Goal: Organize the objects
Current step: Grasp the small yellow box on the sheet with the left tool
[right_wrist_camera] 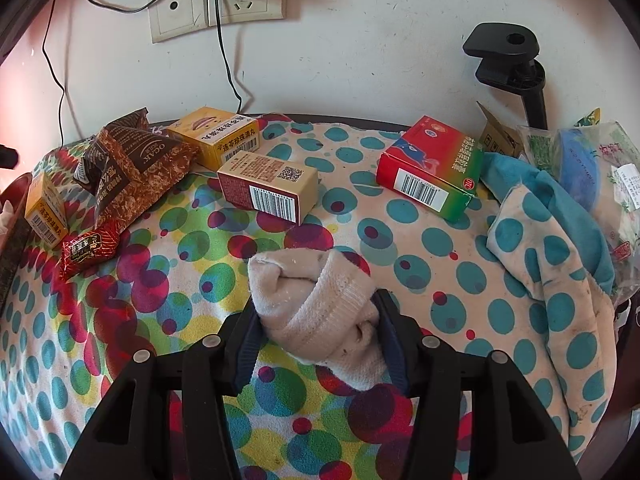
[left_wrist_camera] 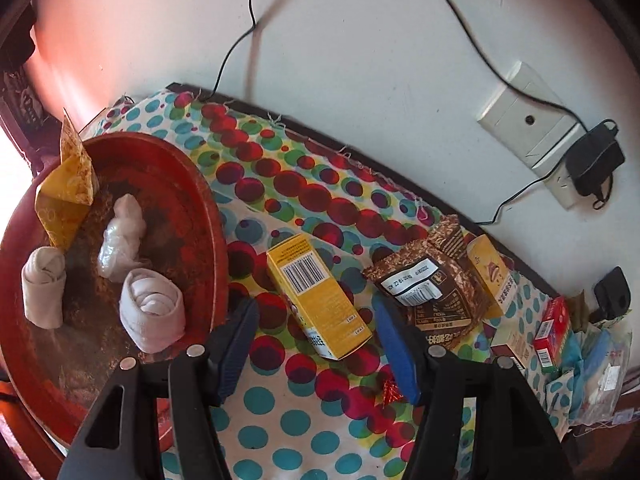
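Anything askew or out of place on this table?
Yes. The polka-dot cloth is rucked up in a heap at the right edge, and the yellow box and red-green box lie at odd angles.

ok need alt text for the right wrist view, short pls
The right gripper is shut on a rolled beige sock above a polka-dot tablecloth. Behind it lie medicine boxes, brown snack packets and a red-and-green box.

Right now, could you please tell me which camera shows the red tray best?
The left wrist view: the red tray fills its left side, holding two rolled socks and a yellow wrapper. The right wrist view catches only a sliver of its rim at the far left edge.
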